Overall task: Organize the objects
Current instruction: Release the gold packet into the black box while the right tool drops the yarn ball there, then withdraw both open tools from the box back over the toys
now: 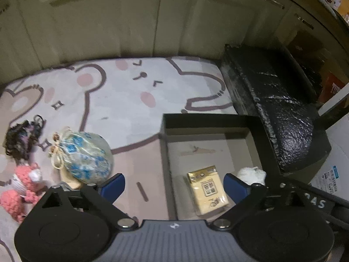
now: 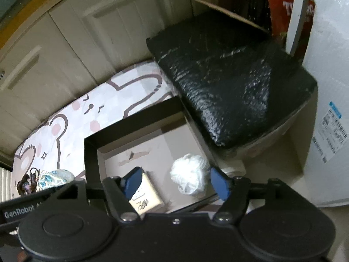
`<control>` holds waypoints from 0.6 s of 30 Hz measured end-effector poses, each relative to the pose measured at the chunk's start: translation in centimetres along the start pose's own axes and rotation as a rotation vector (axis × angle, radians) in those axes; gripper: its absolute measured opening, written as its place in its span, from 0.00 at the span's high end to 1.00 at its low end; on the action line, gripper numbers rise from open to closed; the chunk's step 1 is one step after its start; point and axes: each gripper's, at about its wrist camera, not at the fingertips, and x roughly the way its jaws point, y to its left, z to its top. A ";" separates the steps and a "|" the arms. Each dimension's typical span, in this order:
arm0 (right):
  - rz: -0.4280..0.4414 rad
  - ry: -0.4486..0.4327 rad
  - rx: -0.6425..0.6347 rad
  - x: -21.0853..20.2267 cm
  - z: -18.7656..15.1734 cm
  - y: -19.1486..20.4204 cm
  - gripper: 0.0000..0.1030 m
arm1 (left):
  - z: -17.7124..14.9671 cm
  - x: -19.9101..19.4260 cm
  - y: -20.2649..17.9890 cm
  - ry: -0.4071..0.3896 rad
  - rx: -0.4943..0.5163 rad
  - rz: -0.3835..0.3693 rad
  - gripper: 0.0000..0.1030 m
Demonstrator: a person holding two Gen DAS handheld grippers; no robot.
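A dark open box (image 1: 209, 120) sits on a cartoon rug. Inside it lie a yellow packet (image 1: 207, 188) and a white fluffy ball (image 1: 252, 174). My left gripper (image 1: 174, 185) is open and empty, above the box's near left edge. On the rug to its left lie a blue-patterned drawstring pouch (image 1: 87, 157), a pink crocheted doll (image 1: 21, 187) and a dark curly hair piece (image 1: 21, 137). My right gripper (image 2: 177, 182) is open and empty over the box (image 2: 91, 152), above the white ball (image 2: 189, 174), with the packet (image 2: 146, 200) by its left finger.
A black wrapped bundle (image 1: 279, 100) lies right of the box, also in the right wrist view (image 2: 224, 76). A white carton (image 2: 327, 87) with labels stands at the far right. Beige cabinet doors (image 1: 109, 21) back the rug (image 1: 130, 100).
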 end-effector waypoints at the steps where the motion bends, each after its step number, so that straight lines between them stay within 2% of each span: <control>1: -0.002 -0.005 -0.001 -0.2 0.0 0.0 0.28 | 0.0 -0.2 0.2 -0.007 -0.002 0.004 0.03; 7: -0.032 -0.041 -0.050 -1.3 -0.4 0.6 0.18 | -0.2 -1.5 1.5 -0.031 -0.009 0.035 0.00; 10: -0.025 -0.062 -0.078 -1.8 -0.8 1.1 0.04 | -0.3 -1.9 2.2 -0.045 -0.002 0.066 0.00; 11: -0.023 -0.068 -0.085 -1.9 -0.9 1.3 0.02 | -0.4 -2.1 2.5 -0.050 0.002 0.075 0.00; 18: -0.005 -0.099 -0.122 -2.7 -1.3 3.3 0.00 | -0.7 -3.5 4.7 -0.091 -0.016 0.106 0.00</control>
